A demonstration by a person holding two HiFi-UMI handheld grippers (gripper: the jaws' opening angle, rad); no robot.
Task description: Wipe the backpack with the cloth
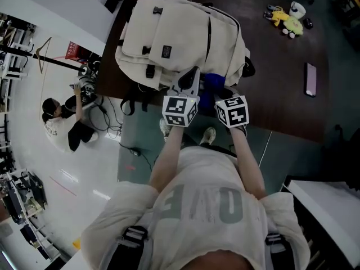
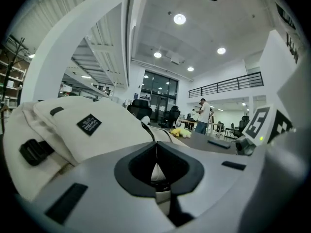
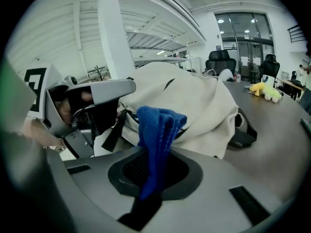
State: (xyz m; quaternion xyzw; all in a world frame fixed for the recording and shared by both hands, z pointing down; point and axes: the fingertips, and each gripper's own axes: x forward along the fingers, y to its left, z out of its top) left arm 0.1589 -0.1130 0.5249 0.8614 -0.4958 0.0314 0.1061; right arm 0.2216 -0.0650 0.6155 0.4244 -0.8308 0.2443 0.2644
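Open office: swivel chairs [image 2: 141,108], mezzanine railing [image 2: 226,85].

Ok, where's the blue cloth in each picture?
Head view: the blue cloth is at the backpack's near edge, just above the marker cubes.
Left gripper view: not in it.
Right gripper view: centre, pinched in the right tongs, sticking up.
Shared landmark: the backpack, seen in all three views.

Dim head view; bright, fisheye-warped gripper views with dark corners.

Dark table [image 1: 270,66] — backpack [image 1: 174,38], phone [image 1: 310,79], yellow toy [image 1: 288,22] atop.
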